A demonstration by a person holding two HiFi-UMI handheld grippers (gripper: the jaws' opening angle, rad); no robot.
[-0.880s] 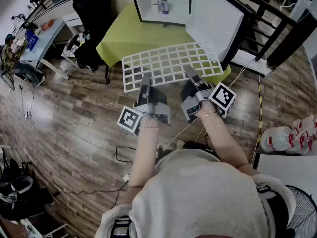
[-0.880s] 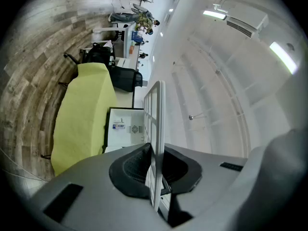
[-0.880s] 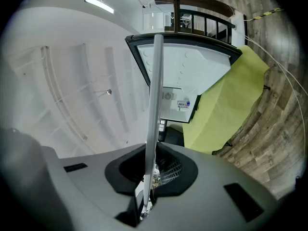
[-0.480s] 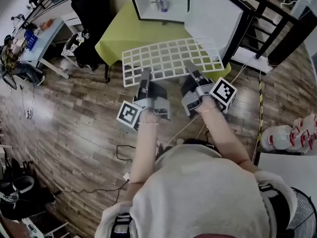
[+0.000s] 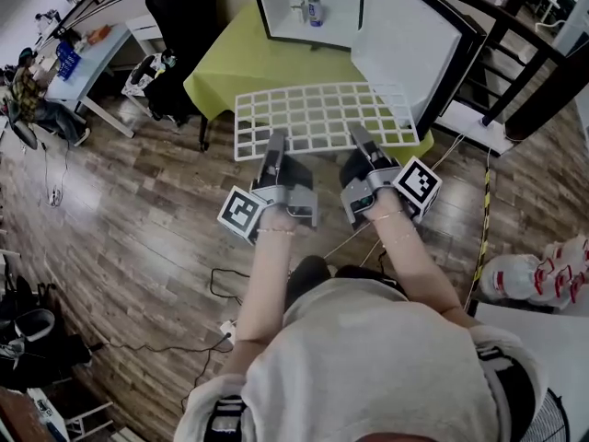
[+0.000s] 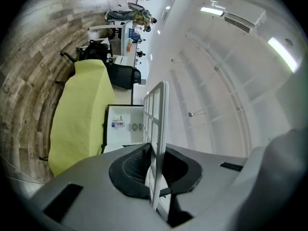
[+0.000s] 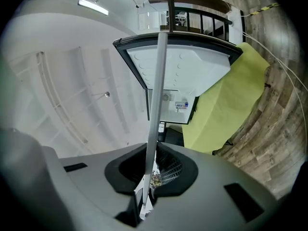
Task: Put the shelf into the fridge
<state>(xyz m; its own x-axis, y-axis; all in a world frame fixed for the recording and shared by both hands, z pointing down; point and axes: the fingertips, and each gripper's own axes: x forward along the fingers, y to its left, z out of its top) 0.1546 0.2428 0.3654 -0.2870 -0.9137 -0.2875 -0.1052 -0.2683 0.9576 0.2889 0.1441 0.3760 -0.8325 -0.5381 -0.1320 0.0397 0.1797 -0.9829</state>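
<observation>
I hold a white wire-grid shelf (image 5: 322, 118) flat in the air over the near edge of a table with a yellow-green cloth (image 5: 239, 67). My left gripper (image 5: 275, 143) is shut on the shelf's near edge at its left, my right gripper (image 5: 358, 138) is shut on the same edge at its right. The small white fridge (image 5: 304, 17) stands open at the back of the table, its door (image 5: 405, 49) swung out to the right, a can (image 5: 315, 11) inside. In both gripper views the shelf (image 6: 159, 129) (image 7: 156, 105) shows edge-on between the jaws.
A black railing (image 5: 515, 53) runs at the right behind the fridge door. A black chair (image 5: 179, 26) stands left of the table, with a white desk (image 5: 87, 58) and a seated person (image 5: 32, 95) further left. Cables (image 5: 230, 288) lie on the wooden floor. Several water bottles (image 5: 538, 270) sit at right.
The shelf, held by both grippers, has moved a little forward toward the fridge, and the view has shifted with it.
</observation>
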